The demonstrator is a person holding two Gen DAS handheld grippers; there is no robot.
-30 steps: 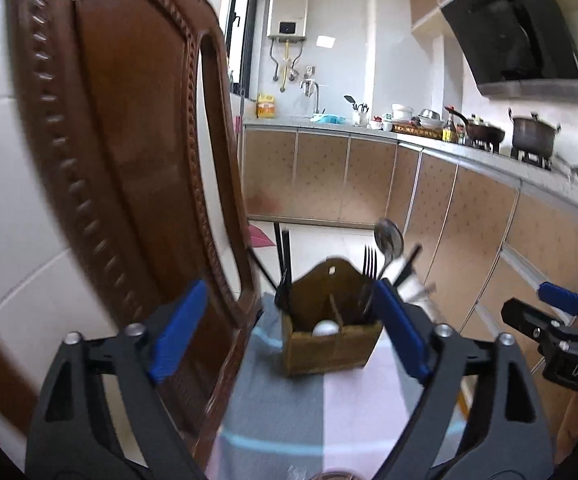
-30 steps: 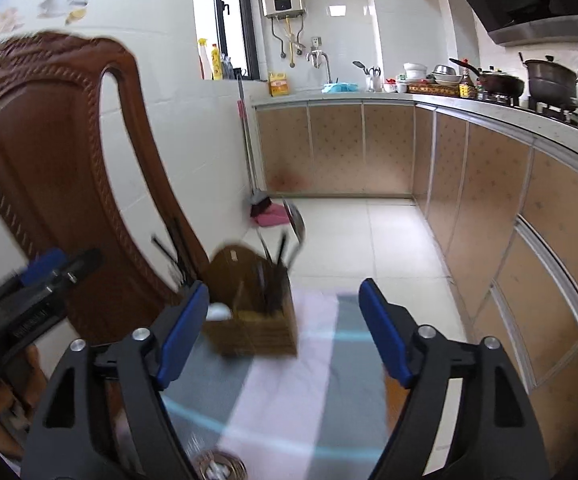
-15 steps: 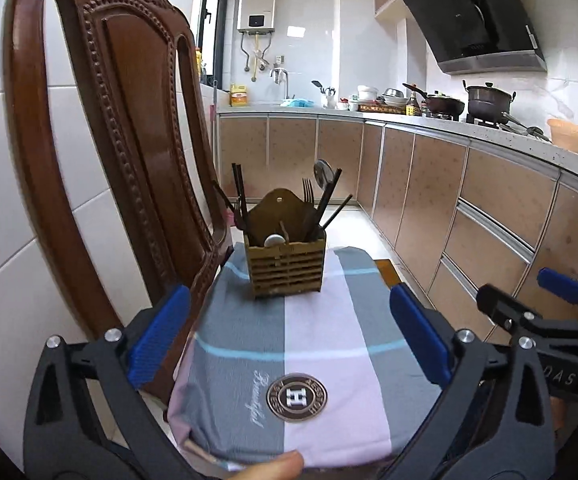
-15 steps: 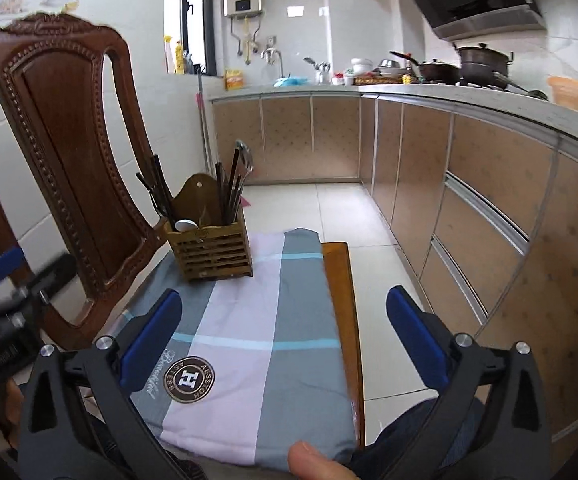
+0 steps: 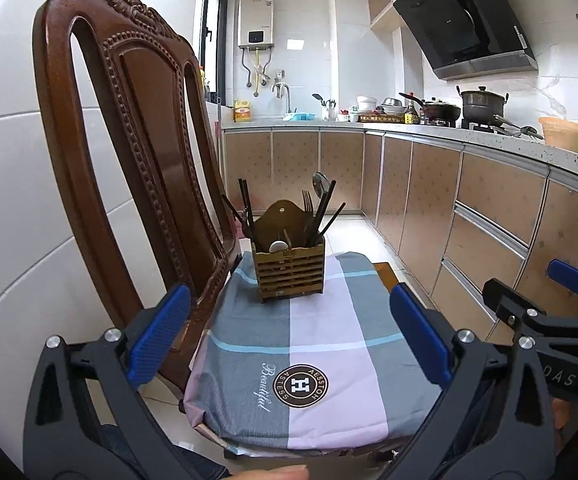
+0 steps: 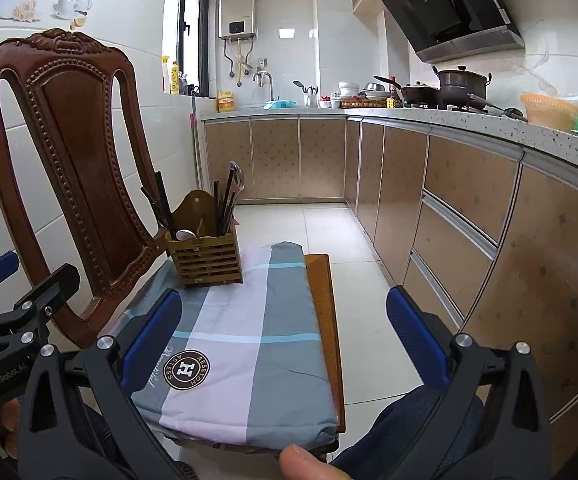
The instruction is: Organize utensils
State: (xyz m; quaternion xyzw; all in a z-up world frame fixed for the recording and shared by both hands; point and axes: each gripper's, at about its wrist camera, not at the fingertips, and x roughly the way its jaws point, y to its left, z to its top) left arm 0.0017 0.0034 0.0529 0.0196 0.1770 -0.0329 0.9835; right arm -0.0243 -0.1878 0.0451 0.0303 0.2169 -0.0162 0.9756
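A slatted wooden utensil holder (image 5: 291,274) (image 6: 206,261) stands at the far end of a chair seat covered by a checked cloth (image 5: 309,352) (image 6: 241,340). Dark chopsticks, a fork, a metal spoon (image 5: 321,182) and a white spoon (image 5: 278,245) stick out of it. My left gripper (image 5: 289,338) hangs open over the near part of the cloth, well short of the holder, with nothing between its blue pads. My right gripper (image 6: 285,338) is open too, over the cloth's right side, and holds nothing. Each gripper shows at the edge of the other's view.
The carved wooden chair back (image 5: 129,152) (image 6: 77,160) rises on the left, close beside the holder. Kitchen cabinets (image 5: 489,208) and a counter with pots run along the right. Tiled floor (image 6: 345,240) lies between. A person's finger (image 6: 309,460) and knee show at the bottom.
Both grippers have pulled back from the holder, which looks smaller and farther now, with more of the cloth in view. Both pairs of jaws have spread wider.
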